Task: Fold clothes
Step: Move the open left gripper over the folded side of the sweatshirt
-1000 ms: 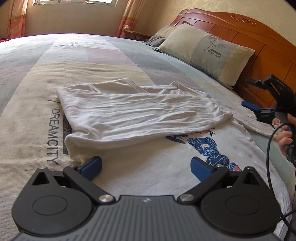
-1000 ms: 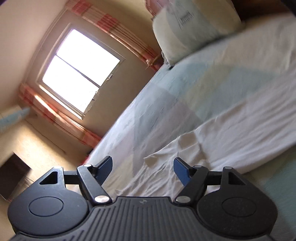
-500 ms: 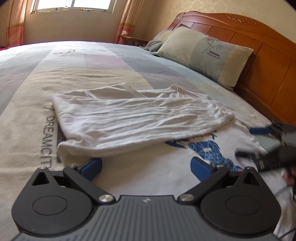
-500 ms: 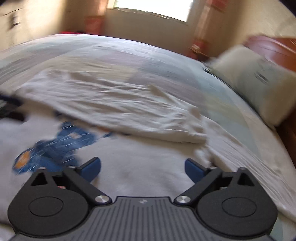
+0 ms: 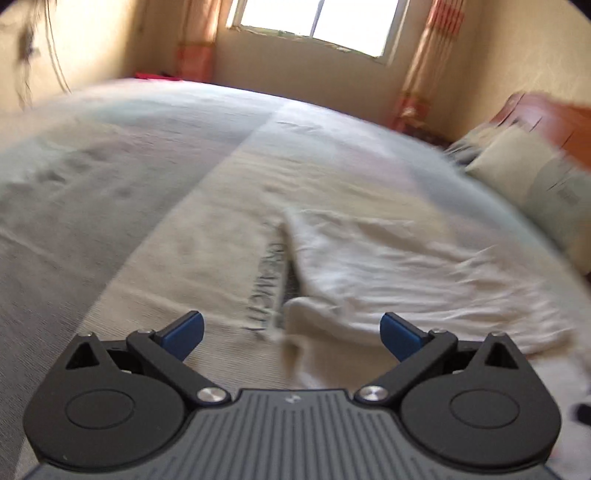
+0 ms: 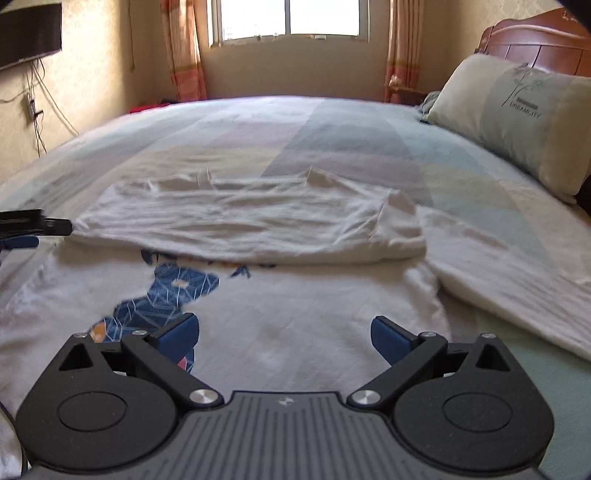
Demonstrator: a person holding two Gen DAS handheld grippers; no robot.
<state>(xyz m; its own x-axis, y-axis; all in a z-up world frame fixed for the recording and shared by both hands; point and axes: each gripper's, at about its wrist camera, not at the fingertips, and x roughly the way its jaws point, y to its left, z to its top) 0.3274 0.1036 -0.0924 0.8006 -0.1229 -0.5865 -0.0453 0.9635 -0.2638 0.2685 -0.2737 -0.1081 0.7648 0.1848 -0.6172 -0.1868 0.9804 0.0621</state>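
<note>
A white T-shirt (image 6: 295, 314) with a blue bear print (image 6: 170, 291) lies on the bed, its far half folded over toward me as a wrinkled band (image 6: 251, 221). One sleeve (image 6: 498, 258) sticks out to the right. My right gripper (image 6: 284, 332) hovers open over the shirt's near part, nothing between its blue pads. In the left wrist view, which is blurred, my left gripper (image 5: 291, 332) stands open just above the folded shirt's left corner (image 5: 306, 314). The left gripper's tip (image 6: 33, 225) shows at the left edge of the right wrist view, by the fold's left end.
The striped bedspread (image 6: 332, 125) stretches to the window wall. A long pillow (image 6: 517, 114) leans on the wooden headboard (image 6: 535, 40) at the right. A dark screen (image 6: 29, 33) with hanging cables is on the left wall. Curtains flank the window (image 6: 288, 16).
Both grippers swung. The left view turned left, from the whole folded shirt to its left corner. The right view rolled upright from the window to face the shirt, and its jaws widened.
</note>
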